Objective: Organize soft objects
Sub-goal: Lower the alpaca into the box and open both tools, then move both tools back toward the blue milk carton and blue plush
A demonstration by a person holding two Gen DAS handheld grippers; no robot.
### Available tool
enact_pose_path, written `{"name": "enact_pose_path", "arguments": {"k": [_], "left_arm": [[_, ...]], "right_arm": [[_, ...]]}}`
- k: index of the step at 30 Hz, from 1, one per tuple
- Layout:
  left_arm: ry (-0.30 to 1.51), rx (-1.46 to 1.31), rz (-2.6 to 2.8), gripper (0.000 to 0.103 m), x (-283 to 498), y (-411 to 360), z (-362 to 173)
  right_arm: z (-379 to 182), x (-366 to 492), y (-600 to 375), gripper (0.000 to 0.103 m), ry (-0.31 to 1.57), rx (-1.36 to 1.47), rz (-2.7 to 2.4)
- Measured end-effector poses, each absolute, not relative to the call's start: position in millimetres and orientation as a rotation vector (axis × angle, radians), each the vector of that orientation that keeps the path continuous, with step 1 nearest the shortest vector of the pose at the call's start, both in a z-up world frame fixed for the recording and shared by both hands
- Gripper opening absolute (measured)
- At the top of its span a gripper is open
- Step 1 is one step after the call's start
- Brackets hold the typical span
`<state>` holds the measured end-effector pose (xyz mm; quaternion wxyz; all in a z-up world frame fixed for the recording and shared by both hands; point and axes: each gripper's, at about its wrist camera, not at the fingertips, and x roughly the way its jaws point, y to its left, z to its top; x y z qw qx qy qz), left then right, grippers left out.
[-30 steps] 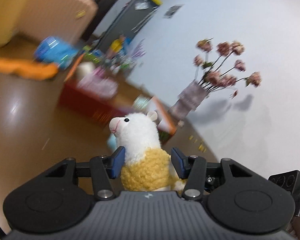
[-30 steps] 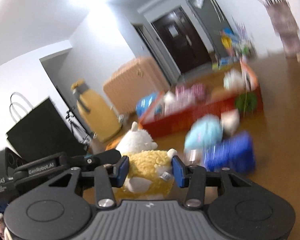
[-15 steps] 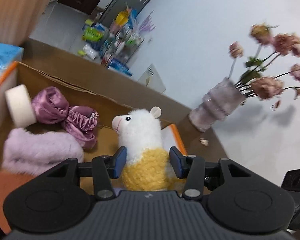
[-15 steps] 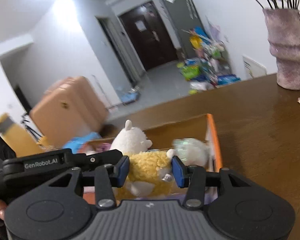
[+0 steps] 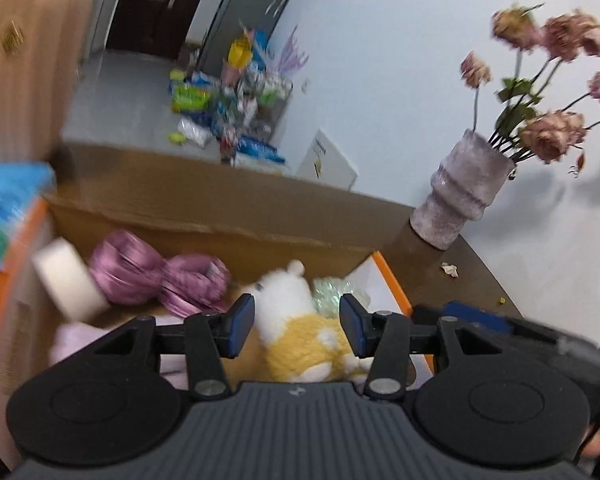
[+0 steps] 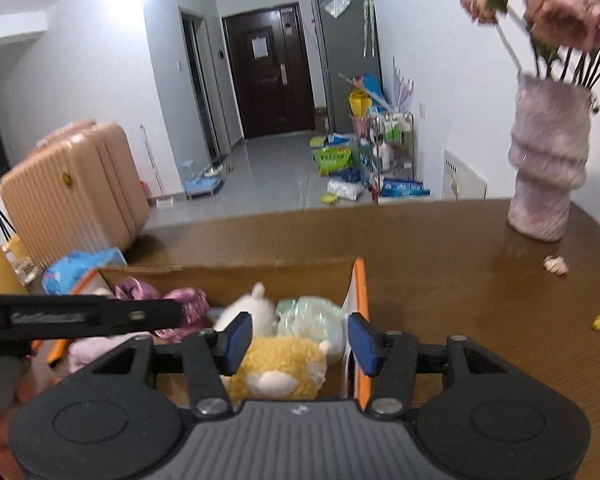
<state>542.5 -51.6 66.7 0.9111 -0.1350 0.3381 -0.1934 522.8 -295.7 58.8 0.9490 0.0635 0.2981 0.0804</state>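
Lying in the right end of a cardboard box (image 6: 300, 276) on a brown bench (image 6: 460, 264), a plush alpaca (image 6: 278, 364) with a white head and a yellow woolly body sits between the 2 fingers of each gripper. In the right wrist view the right gripper (image 6: 300, 340) has its jaws apart; they have just been opening, the right pad stands clear of the toy and the left pad is at most brushing its wool. In the left wrist view the left gripper (image 5: 296, 324) also has its jaws spread, with a visible gap on each side of the alpaca (image 5: 300, 332), so neither gripper grips it. The toy is tilted, head toward the far wall of the box (image 5: 204, 240). Just beside it, toward the box's orange edge, lies a pale green crinkled bundle (image 6: 312, 320). Farther left in the box are a purple satin hair band (image 5: 156, 276), a white roll (image 5: 68, 280) and a pale pink fluffy piece (image 6: 96, 350). A blue packet (image 6: 80, 268) rests against the box's left end. On the bench to the right stands a ribbed mauve vase (image 6: 546, 164) holding dried pink flowers (image 5: 556, 88). Behind the bench a peach suitcase (image 6: 72, 192) stands on the grey floor.
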Motion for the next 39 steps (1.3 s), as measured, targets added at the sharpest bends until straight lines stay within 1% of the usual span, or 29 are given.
{"name": "enact_pose_path", "arguments": {"k": [2, 3, 4, 6, 8, 9, 10, 11, 13, 16, 21, 25, 27, 32, 34, 39], "left_arm": [[0.660, -0.242, -0.361, 0.055, 524.5, -36.9, 84.3], [0.636, -0.216, -0.331, 0.062, 511.1, -27.2, 93.3], [0.615, -0.193, -0.310, 0.066, 498.5, -18.4, 99.9], [0.577, -0.138, -0.264, 0.070, 472.7, -4.4, 111.3], [0.538, -0.074, -0.219, 0.078, 445.6, 8.2, 119.2], [0.504, -0.031, -0.192, 0.085, 428.3, 13.3, 122.1], [0.470, 0.010, -0.162, 0.089, 413.7, 16.5, 124.8], [0.442, 0.041, -0.134, 0.090, 402.6, 16.5, 126.5], [0.391, 0.088, -0.103, 0.097, 378.4, 18.3, 129.2], [0.376, 0.068, -0.115, 0.098, 354.4, 20.9, 136.6], [0.330, 0.048, -0.116, 0.099, 319.0, 24.1, 150.4], [0.324, 0.045, -0.110, 0.099, 287.0, 27.9, 148.8], [0.325, 0.051, -0.137, 0.099, 268.2, 26.9, 142.4], [0.345, -0.032, -0.221, 0.099, 213.3, 26.0, 123.9], [0.318, -0.026, -0.240, 0.102, 188.4, 20.5, 116.5], [0.275, -0.028, -0.264, 0.103, 137.1, 11.0, 97.1]], "right_arm": [[76.9, 508.2, -301.9, 0.057, 0.572, 0.114, 0.151], [84.9, 501.4, -304.7, 0.057, 0.562, 0.107, 0.150], [93.1, 491.9, -305.9, 0.059, 0.553, 0.100, 0.151], [110.6, 471.2, -309.7, 0.066, 0.539, 0.073, 0.166], [125.0, 450.9, -312.9, 0.079, 0.525, 0.031, 0.173], [130.9, 439.3, -312.1, 0.079, 0.512, 0.007, 0.172], [136.0, 427.6, -311.6, 0.081, 0.491, -0.004, 0.167], [139.7, 414.9, -309.7, 0.084, 0.461, -0.015, 0.166], [143.7, 393.7, -304.6, 0.087, 0.391, -0.033, 0.183], [149.2, 370.1, -296.2, 0.088, 0.330, -0.060, 0.178], [159.0, 341.9, -291.4, 0.088, 0.300, -0.035, 0.198], [157.6, 317.4, -292.1, 0.088, 0.284, -0.015, 0.201], [150.1, 300.4, -293.3, 0.088, 0.279, -0.004, 0.207], [120.4, 244.6, -296.3, 0.088, 0.287, 0.028, 0.222], [108.5, 222.2, -293.8, 0.089, 0.285, 0.020, 0.234], [83.7, 173.3, -290.0, 0.090, 0.315, 0.032, 0.273]]}}
